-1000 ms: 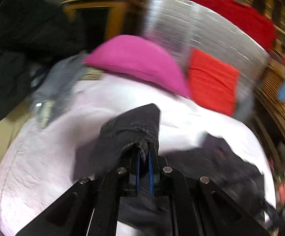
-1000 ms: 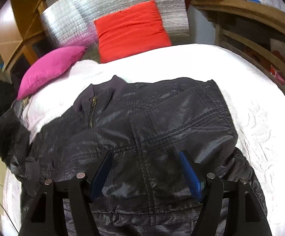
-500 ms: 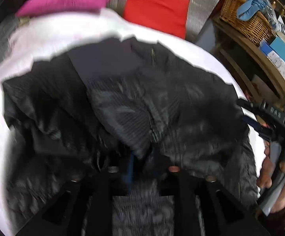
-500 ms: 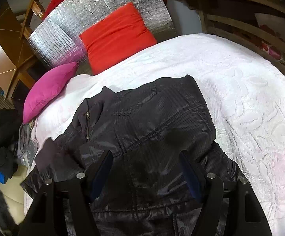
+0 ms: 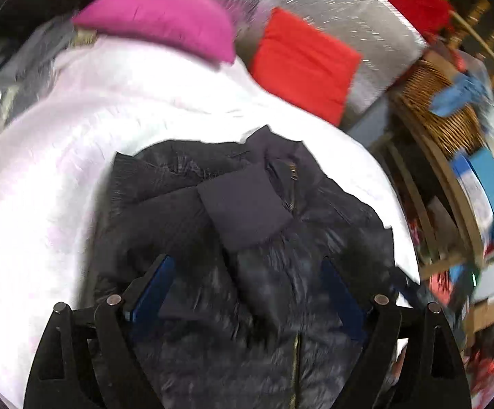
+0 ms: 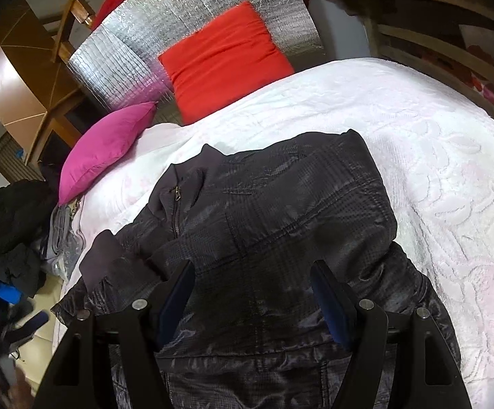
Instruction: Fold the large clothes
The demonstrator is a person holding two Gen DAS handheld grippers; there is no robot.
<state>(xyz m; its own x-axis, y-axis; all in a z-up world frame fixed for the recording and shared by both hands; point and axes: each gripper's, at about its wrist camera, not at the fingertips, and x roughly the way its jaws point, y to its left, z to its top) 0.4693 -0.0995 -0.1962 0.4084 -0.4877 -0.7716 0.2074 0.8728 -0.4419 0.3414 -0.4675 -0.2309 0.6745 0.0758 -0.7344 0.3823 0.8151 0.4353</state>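
A white-quilted bed [image 6: 417, 143] fills the room, with a silver padded headboard [image 6: 212, 6] at 12 o'clock, a wooden cabinet [image 6: 15, 81] at 10 and wooden shelving [image 6: 434, 34] at 2.

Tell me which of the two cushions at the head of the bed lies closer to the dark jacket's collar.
The magenta cushion: it rests on the white bedspread near the collar, while the red square cushion leans against the silver foil panel.

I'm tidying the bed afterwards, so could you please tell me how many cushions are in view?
2. The pink cushion lies at the bed's head corner, left of the jacket's collar. The red cushion leans against the silver panel behind it. Others may be hidden.
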